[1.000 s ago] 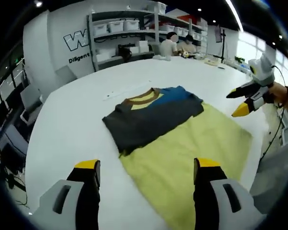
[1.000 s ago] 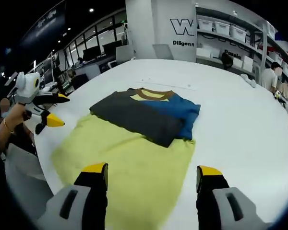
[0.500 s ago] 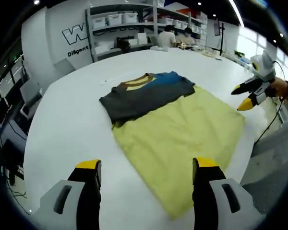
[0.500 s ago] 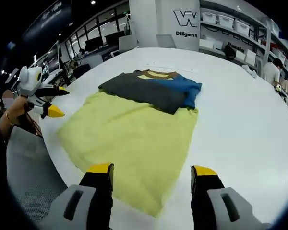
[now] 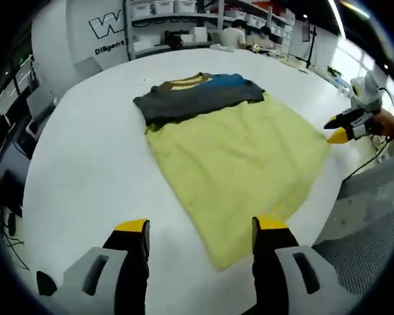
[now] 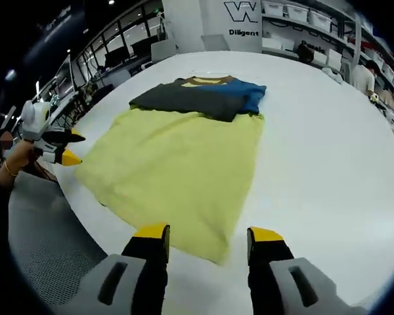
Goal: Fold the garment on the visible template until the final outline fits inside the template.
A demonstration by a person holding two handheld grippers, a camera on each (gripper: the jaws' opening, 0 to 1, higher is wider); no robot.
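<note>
The garment lies flat on the white table (image 5: 85, 164). Its yellow body (image 5: 236, 157) spreads toward me, and a dark grey and blue upper part (image 5: 190, 98) with a yellow-brown collar is folded across the far end. In the right gripper view the yellow body (image 6: 177, 164) and grey-blue part (image 6: 197, 97) lie the same way. My left gripper (image 5: 201, 226) hangs open above the near hem, holding nothing. The right gripper (image 6: 208, 233) is open over the hem's corner, also holding nothing. Each gripper also shows at the other view's side: the right gripper (image 5: 347, 128), the left gripper (image 6: 52, 147).
A grey mesh chair (image 5: 368, 223) stands at the table's near edge, seen also as the chair (image 6: 46, 243). Shelves with white bins (image 5: 164, 10) and seated people (image 5: 235, 36) are beyond the far side. Bare white tabletop (image 6: 328, 151) runs beside the garment.
Both grippers have drawn back from the garment toward the table's near edge, so the yellow hem now lies just ahead of the jaws. The garment itself has not moved.
</note>
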